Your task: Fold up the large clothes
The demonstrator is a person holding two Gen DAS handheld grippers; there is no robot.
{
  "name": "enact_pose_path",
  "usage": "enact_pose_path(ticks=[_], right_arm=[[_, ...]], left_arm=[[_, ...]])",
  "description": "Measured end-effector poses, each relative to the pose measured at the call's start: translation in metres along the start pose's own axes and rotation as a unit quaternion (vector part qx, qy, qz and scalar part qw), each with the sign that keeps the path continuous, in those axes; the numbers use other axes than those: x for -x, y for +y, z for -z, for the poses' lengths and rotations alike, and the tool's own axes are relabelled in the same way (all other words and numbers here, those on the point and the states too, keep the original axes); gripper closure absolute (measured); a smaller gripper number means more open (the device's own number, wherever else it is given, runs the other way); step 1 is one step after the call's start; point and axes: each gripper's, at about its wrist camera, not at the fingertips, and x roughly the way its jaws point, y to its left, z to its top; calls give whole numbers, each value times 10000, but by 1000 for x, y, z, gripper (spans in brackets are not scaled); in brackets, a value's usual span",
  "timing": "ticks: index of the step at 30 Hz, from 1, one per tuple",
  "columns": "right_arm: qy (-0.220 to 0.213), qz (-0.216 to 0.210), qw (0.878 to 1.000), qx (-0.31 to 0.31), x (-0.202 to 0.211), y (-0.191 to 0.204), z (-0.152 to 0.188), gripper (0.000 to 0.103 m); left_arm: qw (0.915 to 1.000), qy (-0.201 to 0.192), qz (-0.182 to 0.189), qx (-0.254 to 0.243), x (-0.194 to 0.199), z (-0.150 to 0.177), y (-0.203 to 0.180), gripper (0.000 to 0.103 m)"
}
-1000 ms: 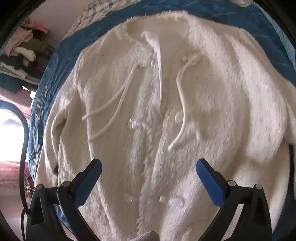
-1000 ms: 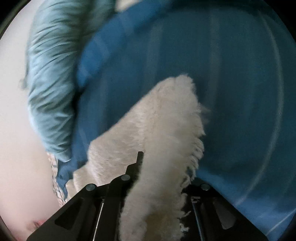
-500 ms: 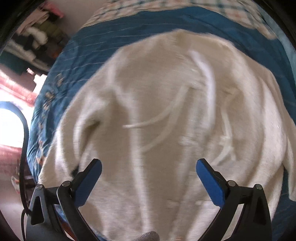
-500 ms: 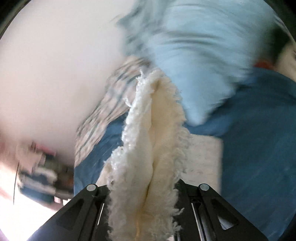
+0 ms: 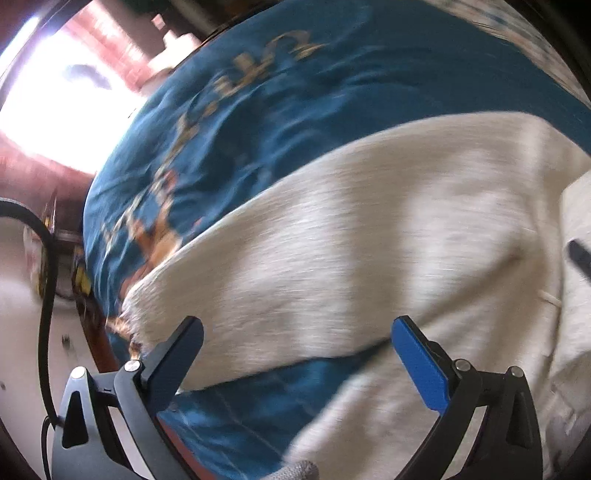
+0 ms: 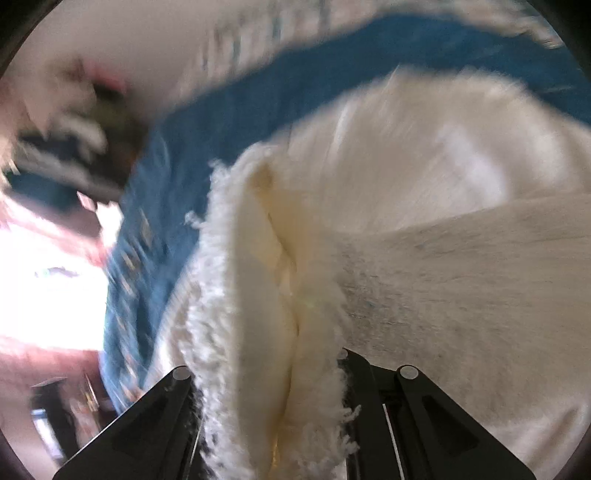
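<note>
A fluffy cream cardigan (image 5: 369, 240) lies on a blue bedspread (image 5: 258, 110). In the left wrist view its left sleeve stretches out toward the bed's edge, cuff (image 5: 136, 314) near the corner. My left gripper (image 5: 295, 350) is open and empty, hovering just above that sleeve. In the right wrist view my right gripper (image 6: 273, 387) is shut on the fringed cuff of the other sleeve (image 6: 258, 277), held over the cardigan's body (image 6: 424, 155). Its fingertips are hidden by the fabric.
The blue bedspread (image 6: 155, 221) has gold and orange embroidery (image 5: 166, 184) near its left edge. A checked sheet (image 6: 277, 26) lies at the far end. A pile of clothes (image 6: 74, 129) and a bright window (image 5: 74, 110) are beyond the bed. A black cable (image 5: 44, 277) hangs at left.
My right gripper has swung the held sleeve from the bed's right side across over the cardigan's body. My left gripper has moved left from above the chest to the left sleeve, still open.
</note>
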Motion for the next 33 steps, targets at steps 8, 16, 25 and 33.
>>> enact_pose_path(ticks=[8,16,25,33], right_arm=[[-443,-276,9983,243,68,6,4,40],[108,681,9976,63,136,-48,84,39],[955,2387,9664,71,88,-119,167,39],[1065,3334,9364,259,44,-148,189,16]], left_arm=[[9801,946,1262,1204,-27,36,85,0],[8891,1851,2743,3163,-103,87,127,0],[8799,956,2177,4114,-131,46,152,56],[9470,117,1961,2542,-109,-13,119,89]])
